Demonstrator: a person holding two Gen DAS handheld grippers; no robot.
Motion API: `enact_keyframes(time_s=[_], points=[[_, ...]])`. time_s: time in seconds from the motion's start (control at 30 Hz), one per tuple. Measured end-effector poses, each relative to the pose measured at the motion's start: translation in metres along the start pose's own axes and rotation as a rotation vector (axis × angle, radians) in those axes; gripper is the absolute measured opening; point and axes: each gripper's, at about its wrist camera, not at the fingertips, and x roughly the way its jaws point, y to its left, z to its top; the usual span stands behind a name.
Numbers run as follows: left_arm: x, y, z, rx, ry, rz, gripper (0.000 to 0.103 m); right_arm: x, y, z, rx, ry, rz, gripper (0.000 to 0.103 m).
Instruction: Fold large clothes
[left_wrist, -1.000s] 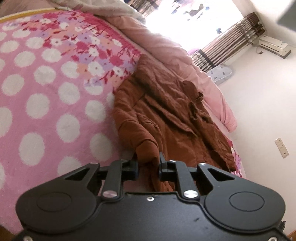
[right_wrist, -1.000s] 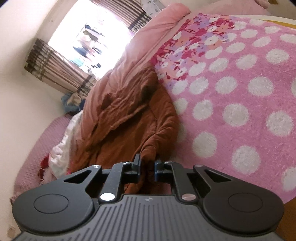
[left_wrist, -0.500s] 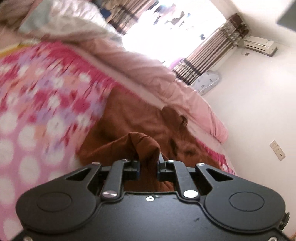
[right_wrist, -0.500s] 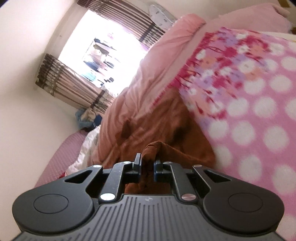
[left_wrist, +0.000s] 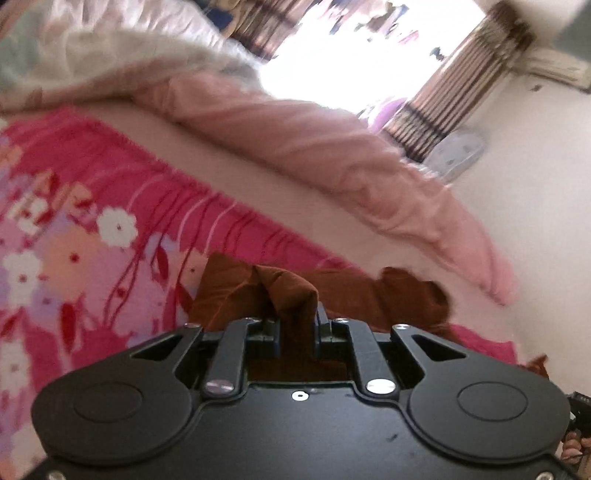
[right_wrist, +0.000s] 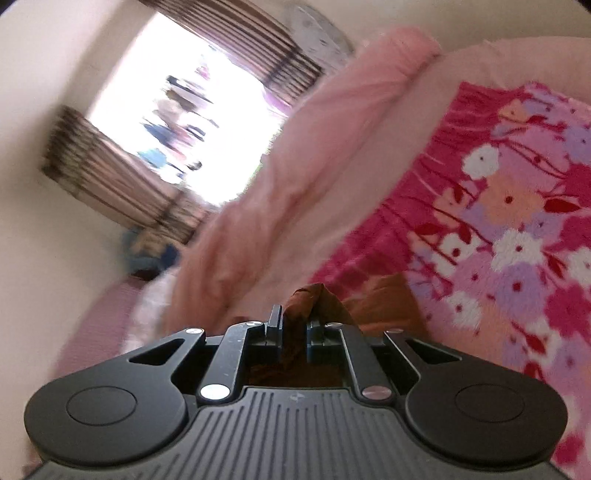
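I am pinching the brown coat (left_wrist: 295, 295) in both tongs. My left tongs (left_wrist: 297, 325) are pressed together on a bunched fold of its cloth, and my right tongs (right_wrist: 295, 325) are clamped on another peak of the same fabric. The rest of the coat is lying low on the bed, on the pink flowered blanket (left_wrist: 110, 229), just in front of and beneath my tongs, with the rolled pink quilt (left_wrist: 332, 155) beyond it and the bright window (right_wrist: 192, 122) further off.

I am judging that the fold is under way but not finished. Both held corners are being carried over the garment, and only a short strip of brown is showing ahead of me. The cloth is not yet laid down or released, and any further folds and smoothing are still to come.

Compared with a second ago, much is differing. Then the coat was stretching out long across the spotted part of the blanket, most of its length in sight. Now I am moving far along the bed toward the quilt. The white spots are giving way to the flower border, the coat is looking far shorter, and both views are blurring.
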Motion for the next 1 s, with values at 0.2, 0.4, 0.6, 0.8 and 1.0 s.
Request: enact_keyframes(time_s=[0.2,0.4,0.6,0.8,1.0], points=[[0.051,0.02,-0.007,-0.03,0.046,0.032,0.022,0.063,-0.041,-0.007,0.069,0.061,-0.095,0.011],[0.027,0.008,0.011,-0.014,0.011,0.025,0.054,0.065,-0.058,-0.011,0.129,0.078,-0.016,0.025],[-0.043,-0.008,0.009,0.116,-0.14,0.017,0.063,0.017,-0.01,-0.015,-0.097,-0.031,-0.038,0.073],[-0.023,0.014,-0.012,0.178,-0.06,0.148,0.063,-0.002,-0.003,-0.021,-0.311,-0.036,-0.159,0.076],[0.015,0.021,-0.022,0.139,-0.015,0.097,0.063,0.024,-0.018,-0.026,-0.293,0.039,-0.158,0.076]])
